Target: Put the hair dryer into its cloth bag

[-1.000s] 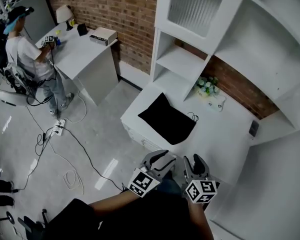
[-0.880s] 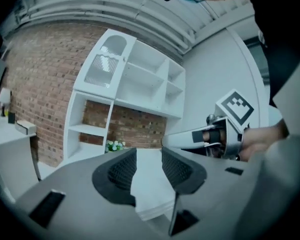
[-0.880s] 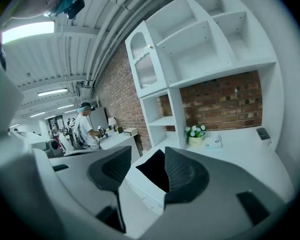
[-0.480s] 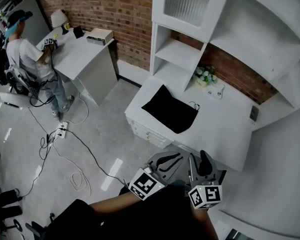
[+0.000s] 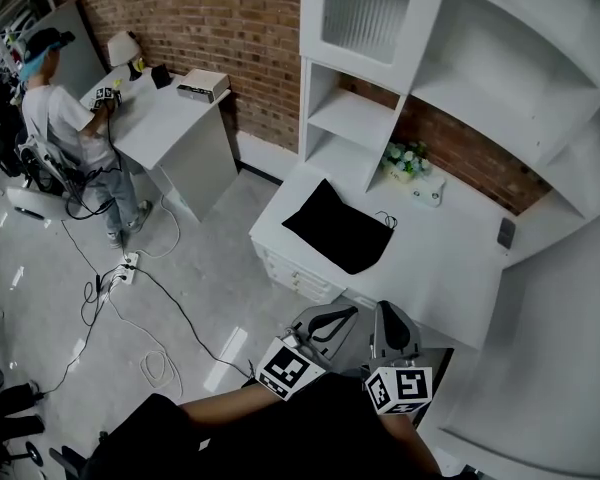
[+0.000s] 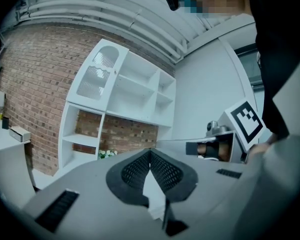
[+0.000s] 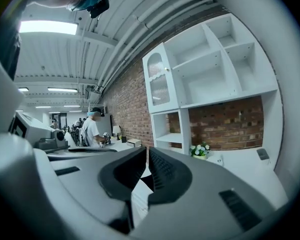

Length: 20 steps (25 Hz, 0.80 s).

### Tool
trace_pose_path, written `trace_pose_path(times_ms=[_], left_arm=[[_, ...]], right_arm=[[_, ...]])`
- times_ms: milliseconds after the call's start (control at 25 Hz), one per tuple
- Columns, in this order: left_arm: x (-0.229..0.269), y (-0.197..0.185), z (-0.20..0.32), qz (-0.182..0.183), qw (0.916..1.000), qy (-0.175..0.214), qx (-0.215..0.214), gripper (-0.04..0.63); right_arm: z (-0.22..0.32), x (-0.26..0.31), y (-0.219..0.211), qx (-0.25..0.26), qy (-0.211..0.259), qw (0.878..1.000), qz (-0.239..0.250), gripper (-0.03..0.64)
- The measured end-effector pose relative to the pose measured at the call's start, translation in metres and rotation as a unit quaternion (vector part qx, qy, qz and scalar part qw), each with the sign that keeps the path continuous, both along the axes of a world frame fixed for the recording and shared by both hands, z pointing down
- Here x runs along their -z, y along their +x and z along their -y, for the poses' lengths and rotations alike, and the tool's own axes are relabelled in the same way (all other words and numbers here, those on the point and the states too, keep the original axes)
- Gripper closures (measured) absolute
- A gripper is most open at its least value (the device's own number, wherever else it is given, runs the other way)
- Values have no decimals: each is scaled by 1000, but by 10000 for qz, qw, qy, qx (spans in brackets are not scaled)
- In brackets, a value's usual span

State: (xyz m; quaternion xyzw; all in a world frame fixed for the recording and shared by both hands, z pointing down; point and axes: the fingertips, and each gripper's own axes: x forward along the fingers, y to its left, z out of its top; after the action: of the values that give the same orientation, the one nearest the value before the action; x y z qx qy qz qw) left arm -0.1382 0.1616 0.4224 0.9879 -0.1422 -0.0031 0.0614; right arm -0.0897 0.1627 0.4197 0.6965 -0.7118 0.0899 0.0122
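Down low, close to the person's body, the left gripper (image 5: 348, 313) and the right gripper (image 5: 390, 310) have both just been closing. A second ago their jaws stood apart; now each pair is pressed together with nothing in between. Well apart from them, the black cloth bag (image 5: 338, 226) lies flat on the white desk (image 5: 450, 258). I can't spot the hair dryer for sure. A small white thing (image 5: 427, 190) by the flowers (image 5: 404, 160) might be it, or it may sit inside the bag. So both claws are empty and nowhere near the bag.
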Motion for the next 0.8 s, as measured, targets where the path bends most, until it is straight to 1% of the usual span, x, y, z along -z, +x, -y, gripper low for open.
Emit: trace_pose_path(times_ms=[160,320,440,560,800], left_arm=[[5,1,4,-23,9999,59,152,578],[1,-3,3,-8,9997,13,241,578],[-3,-5,-2,57,9997,33,247,578],[-2,-8,-8,115,9995,225,187,578],[-4,-22,-1,130,9988,247,406,578]], right_arm=[[1,3,5,-50,-37,9997,-246,589],[1,2,-4,-20,-22,9990,-447,589],[1,-1,-10,-3,-5,9987,-519,592],[2,-3,-16,11,19,9986,-535,594],[7,-7,-37,189,96,9978,-626,597]])
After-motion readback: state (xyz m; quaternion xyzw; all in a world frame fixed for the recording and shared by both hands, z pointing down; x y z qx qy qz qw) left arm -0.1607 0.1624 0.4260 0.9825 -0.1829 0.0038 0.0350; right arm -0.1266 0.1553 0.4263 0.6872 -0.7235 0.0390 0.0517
